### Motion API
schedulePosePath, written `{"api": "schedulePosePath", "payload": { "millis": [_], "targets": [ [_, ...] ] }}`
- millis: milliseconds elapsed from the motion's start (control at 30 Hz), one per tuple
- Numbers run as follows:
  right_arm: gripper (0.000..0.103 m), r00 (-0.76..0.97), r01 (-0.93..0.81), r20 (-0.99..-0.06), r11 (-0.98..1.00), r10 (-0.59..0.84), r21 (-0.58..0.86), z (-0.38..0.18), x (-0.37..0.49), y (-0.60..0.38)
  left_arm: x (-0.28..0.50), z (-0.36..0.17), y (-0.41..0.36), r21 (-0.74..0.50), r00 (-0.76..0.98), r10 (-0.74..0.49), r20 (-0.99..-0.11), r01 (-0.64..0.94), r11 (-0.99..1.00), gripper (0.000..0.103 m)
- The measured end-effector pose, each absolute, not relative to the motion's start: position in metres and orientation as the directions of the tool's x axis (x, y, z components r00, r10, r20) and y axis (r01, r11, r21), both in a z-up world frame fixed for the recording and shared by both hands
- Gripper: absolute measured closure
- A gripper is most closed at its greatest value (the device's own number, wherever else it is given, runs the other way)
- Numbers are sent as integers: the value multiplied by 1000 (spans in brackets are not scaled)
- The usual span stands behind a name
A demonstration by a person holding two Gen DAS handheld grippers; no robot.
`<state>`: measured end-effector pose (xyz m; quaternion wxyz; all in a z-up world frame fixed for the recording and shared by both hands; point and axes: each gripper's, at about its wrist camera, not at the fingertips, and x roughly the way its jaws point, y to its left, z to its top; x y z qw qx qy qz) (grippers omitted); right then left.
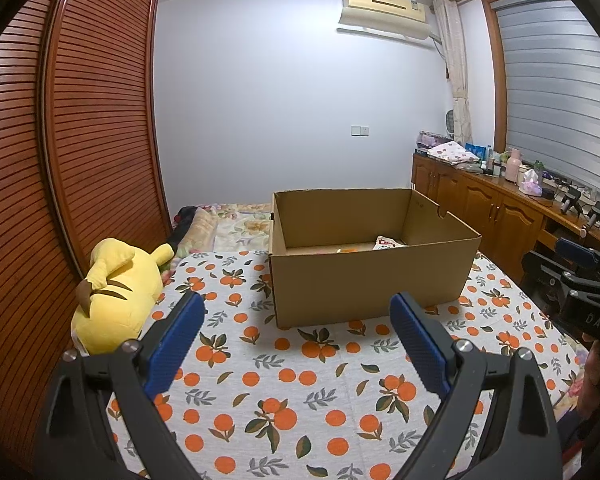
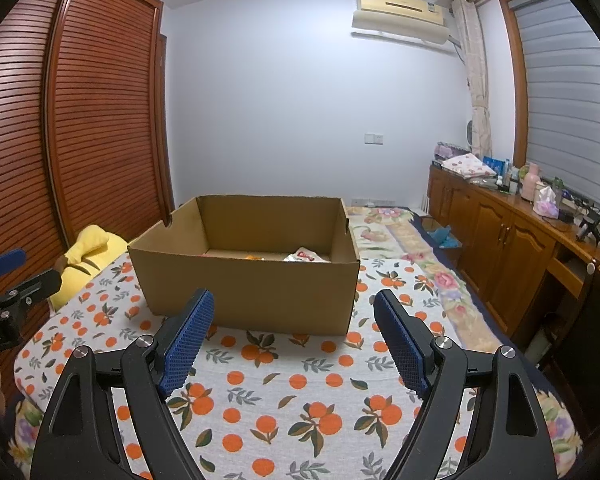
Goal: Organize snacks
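A brown box (image 1: 374, 276) sits on the bed (image 1: 284, 384), on a cloth with orange fruit on it. The box has no lid, and its 4 walls stand straight up. Inside, on the floor near the far right corner, lie a white snack bag (image 1: 387, 244) and a small orange snack (image 1: 349, 250). Most of the box floor is hidden behind the near wall.

The left gripper (image 1: 298, 330) hangs over the cloth in front of the box. Its 2 blue pads (image 1: 176, 344) stand wide apart and hold nothing. The right gripper (image 2: 294, 326) hangs beside it, also in front of the box, with its pads wide apart and nothing in them.

Between the grippers and the near box wall there is a strip of bare cloth. A yellow plush (image 1: 116, 296) lies at the left edge of the bed, beside the wardrobe (image 1: 80, 140). On the right, a gap runs between the bed edge and the cabinets (image 2: 500, 240).
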<state>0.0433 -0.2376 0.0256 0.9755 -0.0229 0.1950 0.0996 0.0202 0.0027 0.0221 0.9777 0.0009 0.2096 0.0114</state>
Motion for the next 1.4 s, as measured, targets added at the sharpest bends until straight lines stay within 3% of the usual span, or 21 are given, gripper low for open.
{"api": "schedulePosePath", "payload": {
  "millis": [1400],
  "targets": [
    [19,904,-204,-385,979,188,-1,24,41,-239,20,22,3,9,912,25,-409,-23,1000,8]
  ]
}}
